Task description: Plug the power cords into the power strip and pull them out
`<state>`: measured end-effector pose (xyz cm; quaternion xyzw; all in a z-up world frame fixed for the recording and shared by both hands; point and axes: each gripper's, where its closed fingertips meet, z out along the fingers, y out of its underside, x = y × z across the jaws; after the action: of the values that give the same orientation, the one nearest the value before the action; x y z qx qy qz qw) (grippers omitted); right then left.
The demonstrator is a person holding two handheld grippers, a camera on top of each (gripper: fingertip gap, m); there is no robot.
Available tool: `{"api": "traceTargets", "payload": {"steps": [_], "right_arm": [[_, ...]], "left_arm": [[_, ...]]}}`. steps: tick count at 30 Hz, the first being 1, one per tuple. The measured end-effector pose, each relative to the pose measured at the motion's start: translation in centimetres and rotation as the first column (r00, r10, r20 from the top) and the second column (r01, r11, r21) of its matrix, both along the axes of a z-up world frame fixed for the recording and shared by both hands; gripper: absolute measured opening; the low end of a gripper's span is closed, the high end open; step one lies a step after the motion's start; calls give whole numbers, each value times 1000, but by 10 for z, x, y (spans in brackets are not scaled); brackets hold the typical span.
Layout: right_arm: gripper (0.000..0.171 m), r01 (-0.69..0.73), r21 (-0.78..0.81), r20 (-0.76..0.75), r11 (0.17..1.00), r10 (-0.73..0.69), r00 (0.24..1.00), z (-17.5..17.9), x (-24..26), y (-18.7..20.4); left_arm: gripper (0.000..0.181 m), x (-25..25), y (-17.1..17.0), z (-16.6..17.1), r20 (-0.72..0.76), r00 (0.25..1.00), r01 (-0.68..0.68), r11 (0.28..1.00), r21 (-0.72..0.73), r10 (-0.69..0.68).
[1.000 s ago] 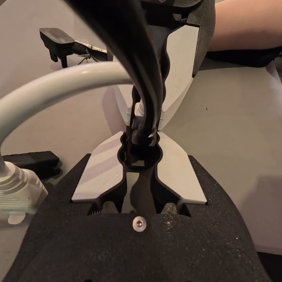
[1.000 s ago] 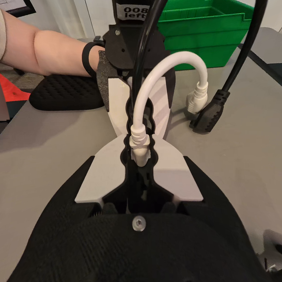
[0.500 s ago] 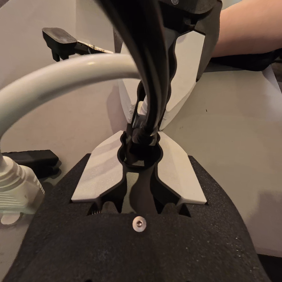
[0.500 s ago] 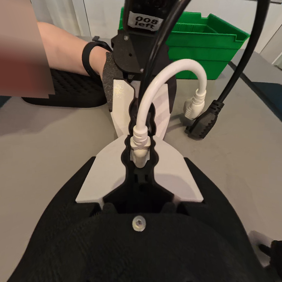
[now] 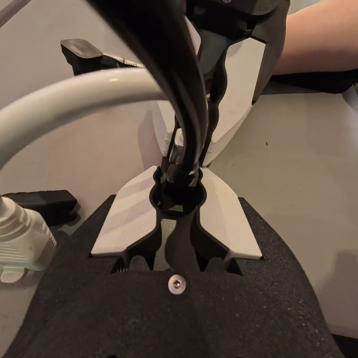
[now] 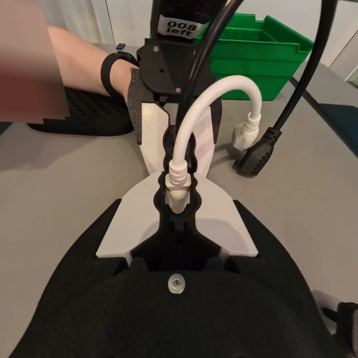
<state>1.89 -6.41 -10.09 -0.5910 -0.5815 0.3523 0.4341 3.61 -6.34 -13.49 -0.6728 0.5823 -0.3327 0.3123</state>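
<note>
The left gripper (image 5: 180, 174) was pinched on a black plug (image 5: 175, 181), whose black cord (image 5: 174, 77) rose up and out of view. The right gripper (image 6: 179, 186) faced it tip to tip, clamped on a white plug (image 6: 177, 190). Whether the two plugs were joined could not be told. The white cord (image 6: 222, 85) arched over to a second white plug (image 6: 245, 133) lying on the grey table (image 6: 77, 184), touching a black connector (image 6: 255, 157). Another black plug (image 5: 81, 50) lay farther off in the left wrist view. A green bin (image 6: 261, 64) stood behind. A forearm with a black wristband (image 6: 108, 75) rested on a black pad (image 6: 87, 120)
</note>
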Motion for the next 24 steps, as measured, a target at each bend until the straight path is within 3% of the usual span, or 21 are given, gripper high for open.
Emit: {"api": "traceTargets", "payload": {"steps": [3, 9, 17, 24], "right_arm": [[20, 0, 16, 3, 1000, 0, 1000, 0, 0, 0], [19, 7, -207, -81, 978, -25, 996, 4, 1, 6], [19, 18, -185, -90, 983, -35, 995, 4, 0, 6], [19, 11, -136, 71, 991, -1, 997, 1, 0, 1]], "left_arm": [[34, 0, 0, 0, -8, 1000, 3, 1000, 21, -3], [32, 0, 2, 3, 9, 1000, -6, 1000, 3, 6], [33, -1, 2, 2, 28, 999, -15, 999, -45, 16], [33, 2, -2, 1, 10, 1000, 4, 1000, -12, -3]]}}
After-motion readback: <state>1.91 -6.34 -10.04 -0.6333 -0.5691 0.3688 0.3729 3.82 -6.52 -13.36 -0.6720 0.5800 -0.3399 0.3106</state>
